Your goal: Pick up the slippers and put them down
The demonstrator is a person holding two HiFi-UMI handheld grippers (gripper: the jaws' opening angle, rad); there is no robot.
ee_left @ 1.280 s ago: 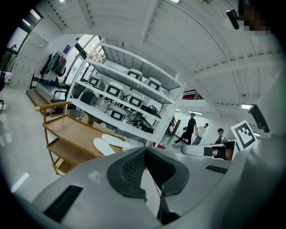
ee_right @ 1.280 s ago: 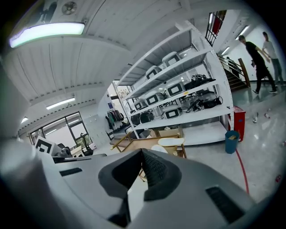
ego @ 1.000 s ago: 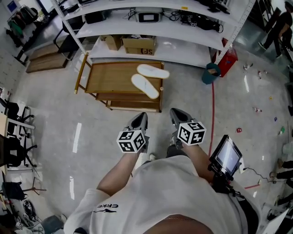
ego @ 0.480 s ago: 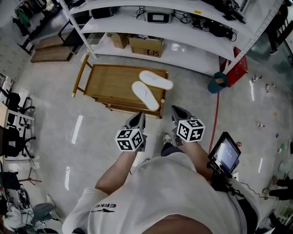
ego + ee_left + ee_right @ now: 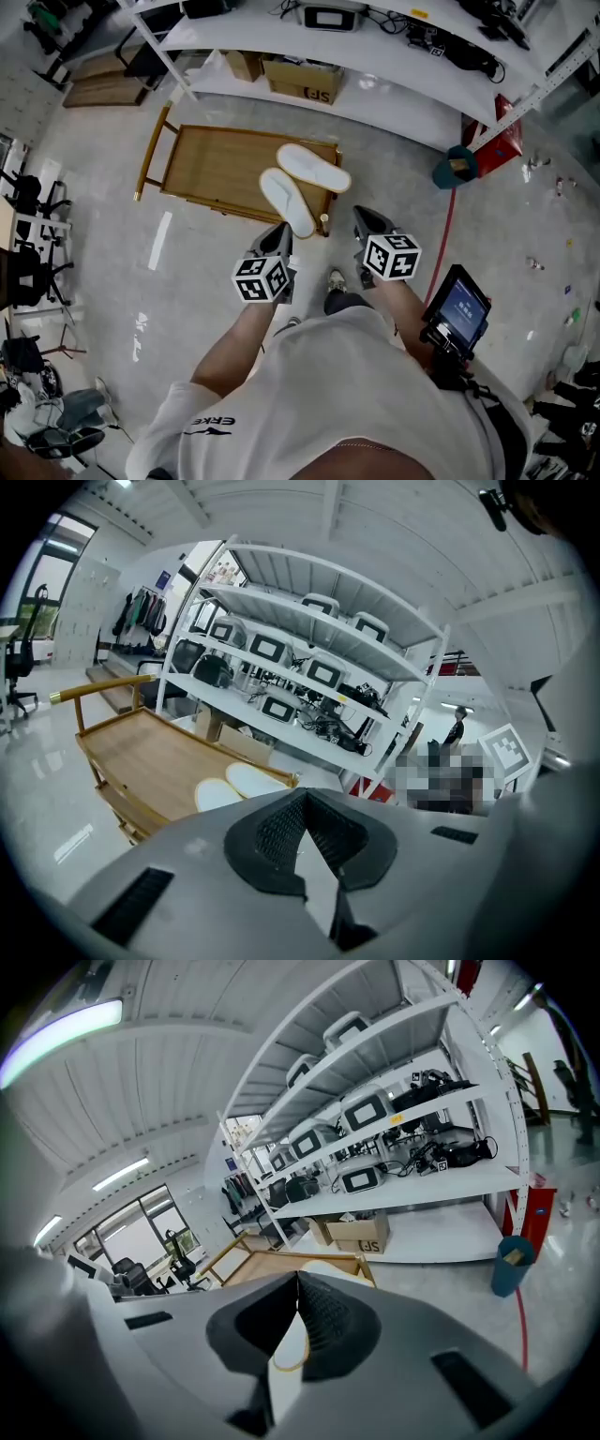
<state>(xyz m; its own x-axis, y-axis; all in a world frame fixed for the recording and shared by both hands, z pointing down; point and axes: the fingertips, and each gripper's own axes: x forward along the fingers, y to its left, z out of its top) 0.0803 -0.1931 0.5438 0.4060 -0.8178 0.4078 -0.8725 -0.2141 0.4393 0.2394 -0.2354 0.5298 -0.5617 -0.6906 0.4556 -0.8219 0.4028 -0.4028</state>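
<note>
Two white slippers lie on a low wooden cart [image 5: 211, 164]; the near slipper [image 5: 286, 201] sits at the cart's front right edge and the far slipper [image 5: 314, 167] lies just behind it. My left gripper [image 5: 282, 232] is shut and empty, with its tip just short of the near slipper's front end. My right gripper [image 5: 362, 216] is shut and empty too, to the right of the cart's corner. In the left gripper view both slippers [image 5: 218, 793] [image 5: 259, 779] show just beyond the closed jaws. The right gripper view shows the cart [image 5: 267, 1266] ahead on the left.
White shelving [image 5: 375, 61] with monitors and cables stands behind the cart, and a cardboard box [image 5: 302, 81] sits on its bottom shelf. A teal bin [image 5: 457, 167] and a red floor line [image 5: 446, 239] are to the right. Office chairs [image 5: 26, 272] stand at the far left.
The person has walked toward the cart. Both shut grippers have come forward and a little lower, from well short of the cart to its front right corner. The slippers have not moved.
</note>
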